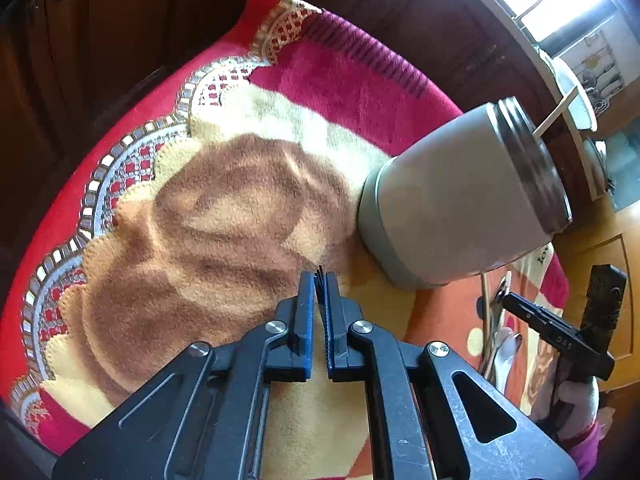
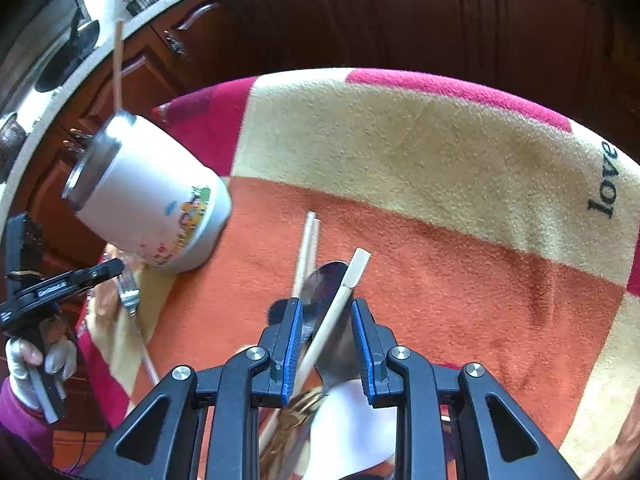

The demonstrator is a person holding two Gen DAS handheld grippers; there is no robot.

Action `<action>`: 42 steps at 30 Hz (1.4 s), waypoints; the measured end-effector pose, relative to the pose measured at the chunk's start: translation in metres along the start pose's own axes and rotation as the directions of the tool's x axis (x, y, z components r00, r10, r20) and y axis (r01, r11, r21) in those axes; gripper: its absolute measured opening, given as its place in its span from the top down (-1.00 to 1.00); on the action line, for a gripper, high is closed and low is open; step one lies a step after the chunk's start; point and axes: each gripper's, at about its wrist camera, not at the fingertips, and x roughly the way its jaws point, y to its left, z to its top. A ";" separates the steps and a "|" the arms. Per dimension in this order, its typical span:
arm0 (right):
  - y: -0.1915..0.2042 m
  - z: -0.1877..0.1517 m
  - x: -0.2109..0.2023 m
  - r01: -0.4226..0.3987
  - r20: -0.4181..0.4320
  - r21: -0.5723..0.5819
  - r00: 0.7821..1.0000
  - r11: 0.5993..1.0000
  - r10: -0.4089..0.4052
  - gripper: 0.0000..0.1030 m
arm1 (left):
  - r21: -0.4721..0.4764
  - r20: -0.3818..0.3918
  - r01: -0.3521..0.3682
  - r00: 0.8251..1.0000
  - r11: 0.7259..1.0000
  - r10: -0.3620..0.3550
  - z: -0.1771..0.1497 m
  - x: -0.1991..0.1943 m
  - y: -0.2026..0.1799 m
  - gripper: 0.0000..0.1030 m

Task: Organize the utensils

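- Left wrist view: the left gripper [image 1: 320,280] has its blue pads pressed together, nothing between them, above the brown and cream part of the blanket [image 1: 240,200].
- To its right stands the white jar [image 1: 460,196], a chopstick [image 1: 554,118] poking out of its mouth.
- Only this view shows the blanket's lattice border [image 1: 132,152].
- Right wrist view: the right gripper [image 2: 326,312] is partly open over the utensil pile; a pale chopstick [image 2: 340,300] and a dark spoon [image 2: 324,280] lie between the pads, and I cannot tell whether the pads press on them.
- Two more chopsticks [image 2: 306,248] lie just beyond.
- Only here appear the jar's cartoon print [image 2: 192,216], a fork [image 2: 129,292] on the left, a white spoon [image 2: 352,420] near the camera, and the word "love" [image 2: 606,180].
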 end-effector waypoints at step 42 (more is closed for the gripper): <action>0.049 -0.005 -0.128 -0.203 0.325 -0.101 0.918 0.974 0.225 0.91 | 0.175 0.165 0.117 0.975 0.978 -0.146 -0.009 -0.130 -0.074 0.99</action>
